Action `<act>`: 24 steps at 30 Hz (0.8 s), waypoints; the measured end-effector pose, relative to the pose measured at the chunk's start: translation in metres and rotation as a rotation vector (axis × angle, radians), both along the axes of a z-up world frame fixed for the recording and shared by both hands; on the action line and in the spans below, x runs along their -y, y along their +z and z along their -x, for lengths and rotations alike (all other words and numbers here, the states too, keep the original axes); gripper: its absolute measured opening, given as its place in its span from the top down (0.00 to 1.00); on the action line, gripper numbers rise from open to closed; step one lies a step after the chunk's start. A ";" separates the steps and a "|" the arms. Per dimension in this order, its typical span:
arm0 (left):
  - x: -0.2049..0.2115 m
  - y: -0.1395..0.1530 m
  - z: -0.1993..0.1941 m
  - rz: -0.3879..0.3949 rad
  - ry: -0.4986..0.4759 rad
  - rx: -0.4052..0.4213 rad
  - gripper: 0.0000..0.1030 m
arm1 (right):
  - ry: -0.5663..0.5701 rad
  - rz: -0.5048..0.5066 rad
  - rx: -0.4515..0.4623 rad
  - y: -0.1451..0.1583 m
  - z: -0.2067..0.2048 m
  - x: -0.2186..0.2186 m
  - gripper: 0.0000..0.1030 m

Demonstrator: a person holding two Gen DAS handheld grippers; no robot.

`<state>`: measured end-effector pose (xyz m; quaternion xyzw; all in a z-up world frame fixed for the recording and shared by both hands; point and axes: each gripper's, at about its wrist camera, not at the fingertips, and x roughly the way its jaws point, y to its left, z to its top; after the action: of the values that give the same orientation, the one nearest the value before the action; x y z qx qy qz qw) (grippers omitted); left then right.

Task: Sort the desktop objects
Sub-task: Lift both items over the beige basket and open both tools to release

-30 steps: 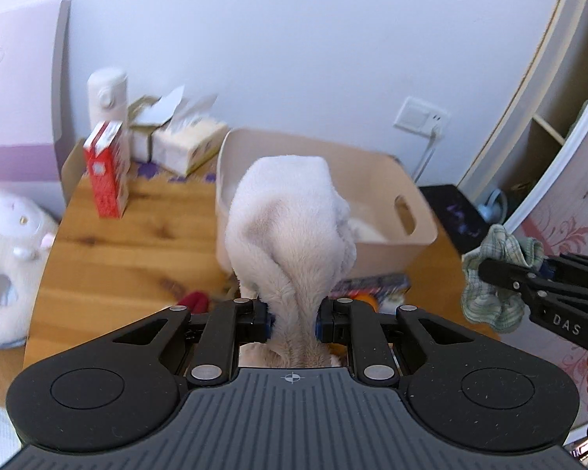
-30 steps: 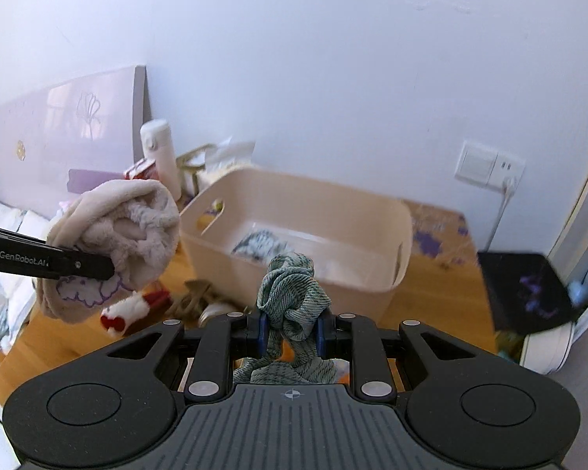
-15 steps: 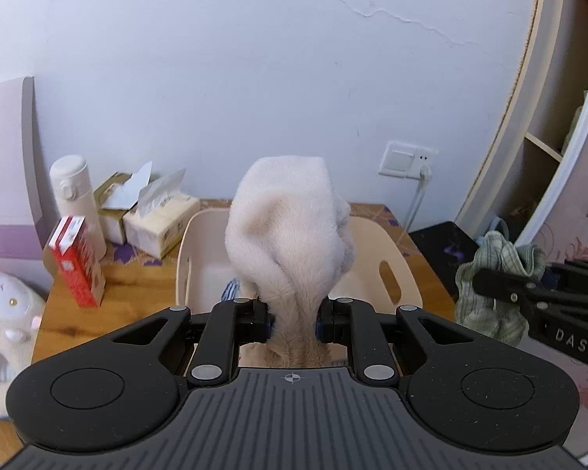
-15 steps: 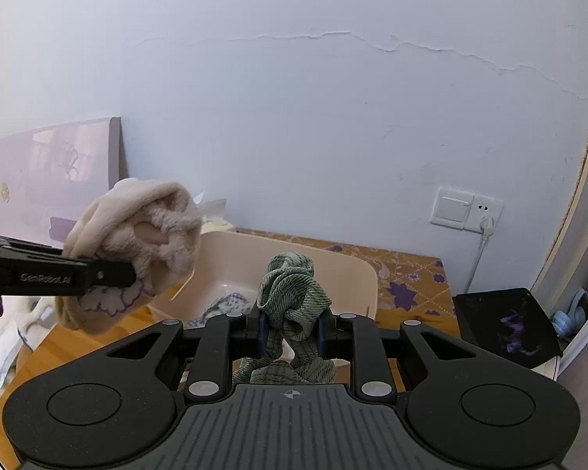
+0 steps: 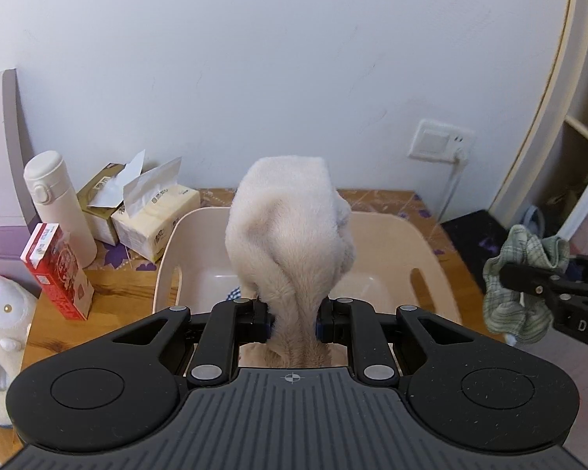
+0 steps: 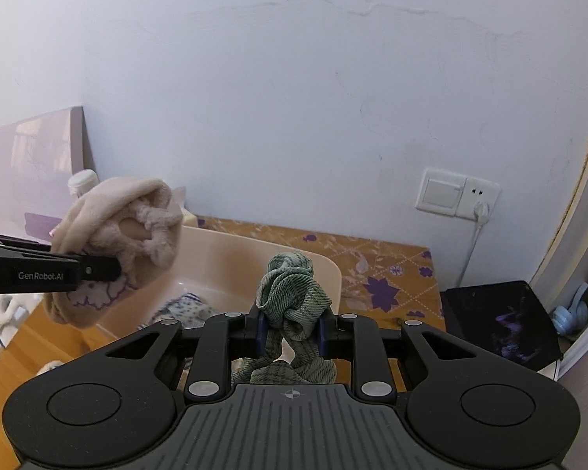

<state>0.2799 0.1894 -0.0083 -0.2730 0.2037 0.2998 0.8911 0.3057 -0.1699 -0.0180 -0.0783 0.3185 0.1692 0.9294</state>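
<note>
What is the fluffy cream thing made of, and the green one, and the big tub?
The cream sock looks like fuzzy fleece: soft nap, matte, curly pile inside. The green cloth seems to be thin woven fabric, probably cotton: fine checked lines, crumpled folds. The tub looks like smooth beige plastic: rigid, moulded walls with a cut-out handle and a slight sheen.
</note>
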 end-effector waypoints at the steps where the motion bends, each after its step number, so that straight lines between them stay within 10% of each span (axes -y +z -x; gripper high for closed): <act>1: -0.004 -0.004 -0.008 0.002 -0.002 -0.029 0.82 | 0.007 0.007 -0.008 -0.003 -0.006 -0.001 0.78; 17: -0.034 -0.064 -0.061 0.125 -0.032 -0.254 0.79 | 0.106 0.064 -0.171 -0.074 -0.065 -0.039 0.77; 24: -0.038 -0.067 -0.056 0.128 0.009 -0.261 0.30 | 0.099 0.074 -0.219 -0.093 -0.067 -0.039 0.53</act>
<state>0.3363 0.2272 -0.0752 -0.2887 0.3353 0.3232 0.8365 0.3732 -0.1309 -0.1106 -0.1091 0.4200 0.2105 0.8760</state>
